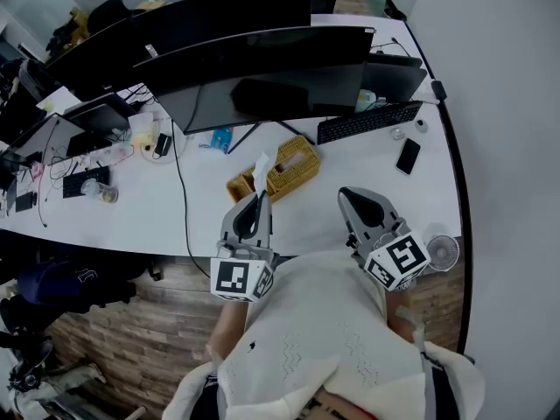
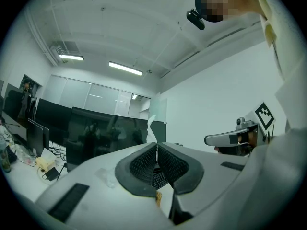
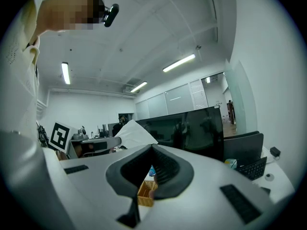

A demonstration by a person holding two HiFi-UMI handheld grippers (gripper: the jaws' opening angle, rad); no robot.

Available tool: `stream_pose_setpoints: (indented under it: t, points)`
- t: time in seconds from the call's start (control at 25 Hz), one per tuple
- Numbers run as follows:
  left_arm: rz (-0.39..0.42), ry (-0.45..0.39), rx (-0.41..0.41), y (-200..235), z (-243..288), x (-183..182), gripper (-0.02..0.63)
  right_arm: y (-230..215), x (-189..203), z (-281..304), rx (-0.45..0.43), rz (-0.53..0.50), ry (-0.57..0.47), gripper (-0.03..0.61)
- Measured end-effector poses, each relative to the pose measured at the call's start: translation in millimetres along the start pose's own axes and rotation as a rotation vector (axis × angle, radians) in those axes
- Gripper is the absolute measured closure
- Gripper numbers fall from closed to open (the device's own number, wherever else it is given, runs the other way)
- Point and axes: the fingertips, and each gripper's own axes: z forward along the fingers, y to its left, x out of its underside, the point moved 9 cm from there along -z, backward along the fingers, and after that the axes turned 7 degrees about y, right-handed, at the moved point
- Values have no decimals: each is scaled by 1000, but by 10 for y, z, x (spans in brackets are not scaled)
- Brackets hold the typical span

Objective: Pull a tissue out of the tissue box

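Left tongs (image 1: 260, 197) clamped on tissue (image 1: 262, 168) near tissue box (image 1: 294, 168); right tongs (image 1: 345, 193) closed, empty.
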Motion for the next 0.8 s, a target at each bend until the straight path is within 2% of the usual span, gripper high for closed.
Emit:
stream_pose_setpoints:
  t: [0.8]
  points:
    - [28, 7, 23, -99, 49, -4, 600, -47, 55, -47, 11, -5, 17, 578]
